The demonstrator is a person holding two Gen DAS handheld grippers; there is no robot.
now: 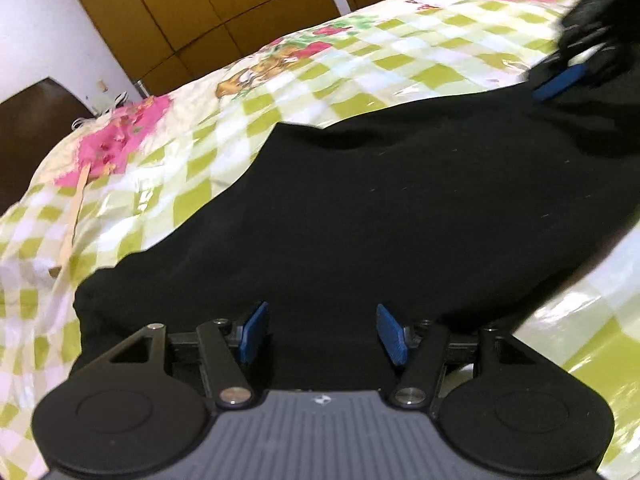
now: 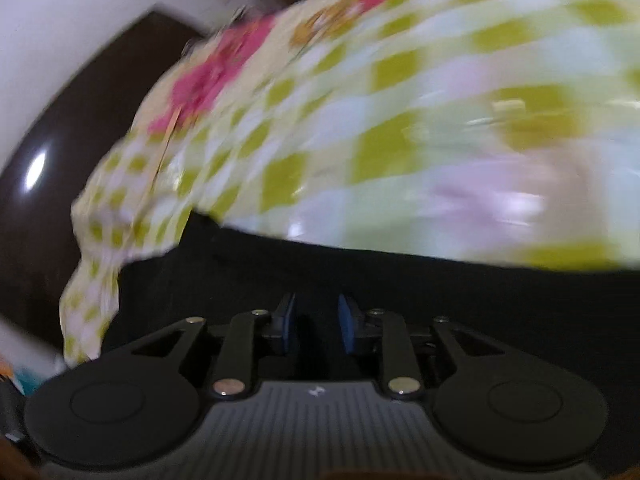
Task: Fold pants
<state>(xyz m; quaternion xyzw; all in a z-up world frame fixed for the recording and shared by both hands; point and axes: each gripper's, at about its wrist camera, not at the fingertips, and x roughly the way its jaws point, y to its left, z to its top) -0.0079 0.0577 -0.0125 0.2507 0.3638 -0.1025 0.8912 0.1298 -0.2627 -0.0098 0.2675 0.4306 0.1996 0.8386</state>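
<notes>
While the checkered bedspread (image 1: pixel 360 56) fills most of the frame, the black pants (image 1: pixel 360 208) lie across it from 7 to 2 o'clock. Left gripper (image 1: pixel 322 330) hovers low over them, jaws apart; right gripper (image 2: pixel 318 322) too, jaws narrowly apart.

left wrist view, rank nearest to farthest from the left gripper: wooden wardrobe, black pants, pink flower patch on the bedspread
1. black pants, directly under and ahead of the left gripper
2. pink flower patch, far left on the bedspread
3. wooden wardrobe, against the back wall beyond the bed
</notes>
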